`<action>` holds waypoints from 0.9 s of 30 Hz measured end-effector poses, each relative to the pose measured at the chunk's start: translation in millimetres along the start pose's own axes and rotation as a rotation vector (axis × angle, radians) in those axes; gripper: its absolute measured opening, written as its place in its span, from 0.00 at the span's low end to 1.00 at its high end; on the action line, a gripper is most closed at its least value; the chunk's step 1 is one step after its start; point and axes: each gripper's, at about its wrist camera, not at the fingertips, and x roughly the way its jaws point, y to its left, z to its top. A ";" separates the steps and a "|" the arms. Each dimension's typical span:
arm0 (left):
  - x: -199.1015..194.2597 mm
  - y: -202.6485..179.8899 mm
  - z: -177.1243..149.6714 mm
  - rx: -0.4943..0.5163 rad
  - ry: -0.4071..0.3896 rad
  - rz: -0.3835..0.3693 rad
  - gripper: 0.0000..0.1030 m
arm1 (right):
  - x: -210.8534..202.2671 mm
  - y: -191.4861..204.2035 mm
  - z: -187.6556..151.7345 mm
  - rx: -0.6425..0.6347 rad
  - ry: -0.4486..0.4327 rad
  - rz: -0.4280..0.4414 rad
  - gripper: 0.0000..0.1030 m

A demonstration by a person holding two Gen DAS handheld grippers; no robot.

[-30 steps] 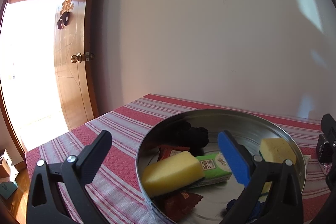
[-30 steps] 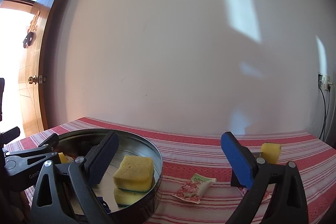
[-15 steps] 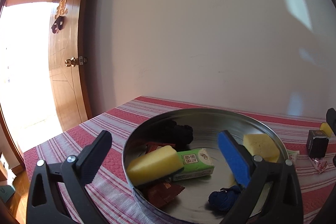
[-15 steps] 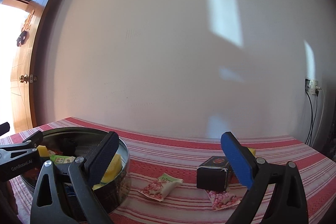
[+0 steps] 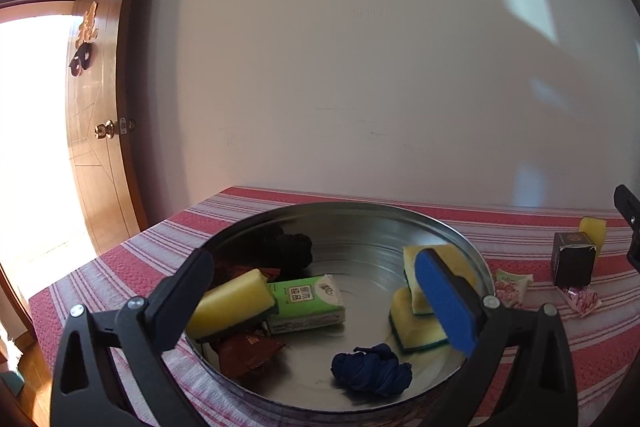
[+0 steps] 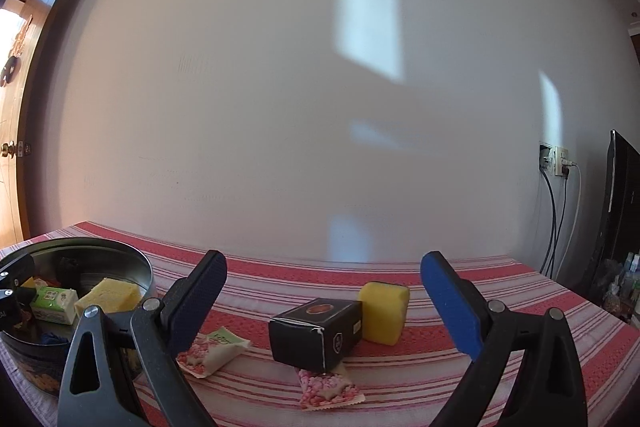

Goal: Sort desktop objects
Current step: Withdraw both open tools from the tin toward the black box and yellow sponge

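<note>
Your tin [image 5: 460, 239] already holds sponges and packets; beside it, the black box [image 6: 316, 331], yellow sponge [image 6: 384, 311] and two candies remain. Both grippers gape empty.

I count one round metal tin [image 5: 460, 239]. Inside the tin I see three yellow sponges [image 5: 230, 303], [image 5: 416, 321], [image 5: 412, 259], one green tissue pack [image 5: 306, 303], one blue cloth bundle [image 5: 372, 373], one black bundle [image 5: 290, 251], and at least one brown-red wrapper [image 5: 246, 351]. Outside the tin, to its right, I count one black box [image 6: 316, 331], one more yellow sponge [image 6: 384, 311], and two pink-patterned sachets [image 6: 212, 349], [image 6: 328, 389]. That makes four sponges overall.
</note>
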 end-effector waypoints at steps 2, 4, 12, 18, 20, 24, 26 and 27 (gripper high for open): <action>-1.6 -3.8 -0.1 0.005 -0.002 -0.016 0.99 | 3.0 -9.7 -0.6 0.008 0.006 -0.015 0.96; -2.8 -7.5 0.4 0.007 -0.004 -0.048 0.99 | 5.8 -19.6 -1.2 0.012 0.008 -0.035 0.96; -11.0 -50.4 0.2 0.102 -0.015 -0.196 0.99 | 13.3 -57.4 -3.2 0.021 0.029 -0.120 0.96; -17.9 -108.8 -3.2 0.284 -0.027 -0.293 0.99 | 16.2 -77.7 -4.9 0.013 0.041 -0.161 0.96; -17.8 -127.7 -4.2 0.328 -0.027 -0.320 0.99 | 16.6 -86.2 -4.5 0.024 0.044 -0.168 0.96; -9.6 -163.9 -1.3 0.328 0.029 -0.419 0.99 | 17.1 -107.2 -4.1 0.063 0.049 -0.184 0.96; -2.8 -182.1 0.5 0.316 0.065 -0.471 0.99 | 18.7 -119.9 -4.5 0.087 0.059 -0.201 0.96; 1.0 -192.0 1.5 0.318 0.077 -0.493 0.99 | 19.2 -126.7 -4.6 0.102 0.065 -0.212 0.96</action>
